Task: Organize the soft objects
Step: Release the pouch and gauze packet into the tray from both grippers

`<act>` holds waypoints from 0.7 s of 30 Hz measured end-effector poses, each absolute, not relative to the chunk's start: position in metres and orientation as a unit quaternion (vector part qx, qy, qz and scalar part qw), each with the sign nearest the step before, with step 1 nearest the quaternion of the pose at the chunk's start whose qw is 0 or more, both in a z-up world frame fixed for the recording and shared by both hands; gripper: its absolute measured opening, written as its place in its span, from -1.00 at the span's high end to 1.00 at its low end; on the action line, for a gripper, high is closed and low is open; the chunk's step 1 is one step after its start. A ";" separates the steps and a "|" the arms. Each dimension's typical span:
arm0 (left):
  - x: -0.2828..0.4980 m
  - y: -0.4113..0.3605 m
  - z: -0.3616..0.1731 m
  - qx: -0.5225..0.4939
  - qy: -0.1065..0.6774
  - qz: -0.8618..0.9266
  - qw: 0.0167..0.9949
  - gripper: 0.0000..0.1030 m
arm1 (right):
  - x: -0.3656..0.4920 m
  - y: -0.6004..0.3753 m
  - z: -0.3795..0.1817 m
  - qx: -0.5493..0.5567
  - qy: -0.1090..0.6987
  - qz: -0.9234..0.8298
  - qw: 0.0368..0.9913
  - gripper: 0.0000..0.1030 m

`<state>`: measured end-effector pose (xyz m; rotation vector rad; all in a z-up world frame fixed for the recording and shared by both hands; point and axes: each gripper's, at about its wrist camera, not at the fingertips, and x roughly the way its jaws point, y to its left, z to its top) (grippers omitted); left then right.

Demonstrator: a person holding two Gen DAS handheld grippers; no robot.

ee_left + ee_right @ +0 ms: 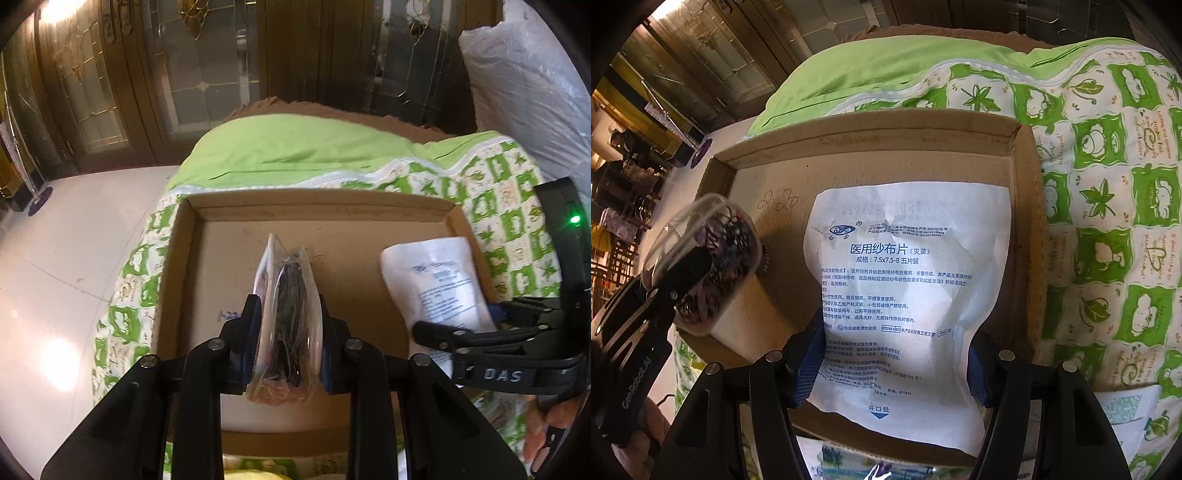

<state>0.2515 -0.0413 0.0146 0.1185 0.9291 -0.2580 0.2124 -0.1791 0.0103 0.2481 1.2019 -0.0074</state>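
A shallow cardboard box lies on a green-patterned quilt. My left gripper is shut on a clear plastic bag of dark hair ties and holds it over the box's middle; the bag shows at the left in the right wrist view. My right gripper is shut on a white gauze packet with blue print, held over the box's right half. The packet also shows in the left wrist view.
The quilt covers a bed with plain green cloth behind the box. A plastic-wrapped white bundle stands at back right. Pale tiled floor lies left, dark glazed wooden doors behind. More packets lie near the box's front.
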 end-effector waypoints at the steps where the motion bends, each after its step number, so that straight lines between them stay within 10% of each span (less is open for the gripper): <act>1: 0.253 -0.040 0.012 0.059 0.449 -0.120 0.883 0.53 | 0.214 -0.178 0.009 0.115 0.563 -0.005 0.818 -0.26; 8: 0.252 -0.034 -0.009 0.068 0.469 -0.110 0.874 0.51 | 0.212 -0.172 0.012 0.105 0.544 -0.012 0.832 -0.39; 15: 0.244 -0.031 -0.003 0.070 0.459 -0.102 0.880 -0.19 | 0.206 -0.166 0.013 0.088 0.530 -0.012 0.843 -0.76; 21: 0.232 -0.028 0.003 0.072 0.472 -0.097 0.873 -0.19 | 0.193 -0.171 0.018 0.090 0.537 -0.014 0.839 -0.80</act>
